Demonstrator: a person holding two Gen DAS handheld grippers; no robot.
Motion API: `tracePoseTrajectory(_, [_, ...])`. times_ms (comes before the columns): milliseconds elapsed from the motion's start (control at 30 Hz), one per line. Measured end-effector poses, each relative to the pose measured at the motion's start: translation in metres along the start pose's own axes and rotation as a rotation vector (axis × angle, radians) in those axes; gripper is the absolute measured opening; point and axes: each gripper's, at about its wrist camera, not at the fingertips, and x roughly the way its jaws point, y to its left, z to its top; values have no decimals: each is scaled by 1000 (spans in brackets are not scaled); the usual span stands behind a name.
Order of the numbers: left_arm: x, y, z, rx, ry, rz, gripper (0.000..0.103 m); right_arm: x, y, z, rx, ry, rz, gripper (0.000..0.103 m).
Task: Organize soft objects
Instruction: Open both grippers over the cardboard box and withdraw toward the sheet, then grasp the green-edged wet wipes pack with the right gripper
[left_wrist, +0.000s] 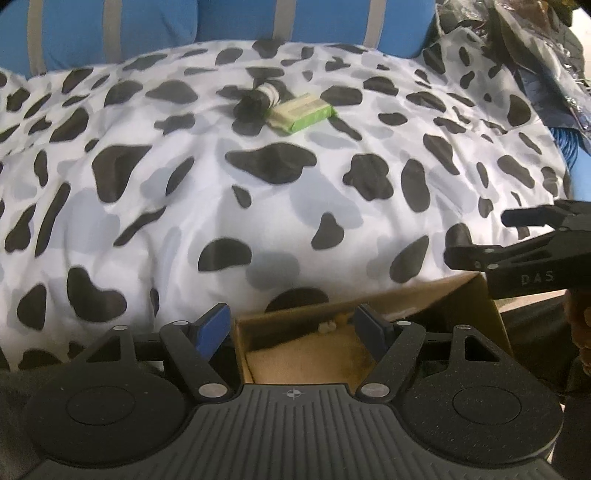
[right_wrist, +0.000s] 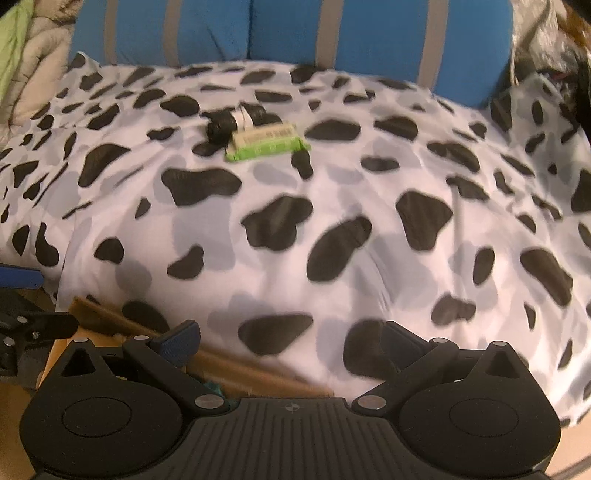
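We see the green packet (left_wrist: 301, 116) and dark sock roll (left_wrist: 253, 101) touching near the bed's far edge, both likely light and squashy, best pinched across the middle, while our left tongs (left_wrist: 291, 332) and right tongs (right_wrist: 291, 345) gape empty.

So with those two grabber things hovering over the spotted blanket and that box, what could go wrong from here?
1. The green packet and the black rolled bundle touch, so grabbing one may drag the other.
2. The cow-print blanket is loose; open pads could pinch it instead.
3. The left hand-held gripper sits right over the cardboard box with the right hand-held gripper close beside it; they might knock together or catch the box's rim.
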Motion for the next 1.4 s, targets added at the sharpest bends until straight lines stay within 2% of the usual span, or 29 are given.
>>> tracePoseTrajectory(200, [0,2,10,45,-65,31,73,3,-2,13,-11,-109,-29,103])
tracePoseTrajectory(400, [7,16,28,16,-98,37,73,3,-10,29,12,-180,-50,103])
tracePoseTrajectory(733, [25,39,65,-27,-132,64,73,15,-10,53,-26,-196,-40,103])
tracePoseTrajectory(833, [27,42,76,-23,-157,45,73,21,-9,61,-45,-196,-35,103])
tracePoseTrajectory(933, [25,47,88,-40,-191,-15,73,26,-7,69,-61,-198,-29,103])
tracePoseTrajectory(1000, [25,48,94,-41,-212,-29,73,30,-6,74,-69,-199,-18,103])
tracePoseTrajectory(1400, [42,55,125,-7,-209,62,73,58,-13,99,-76,-168,-21,103])
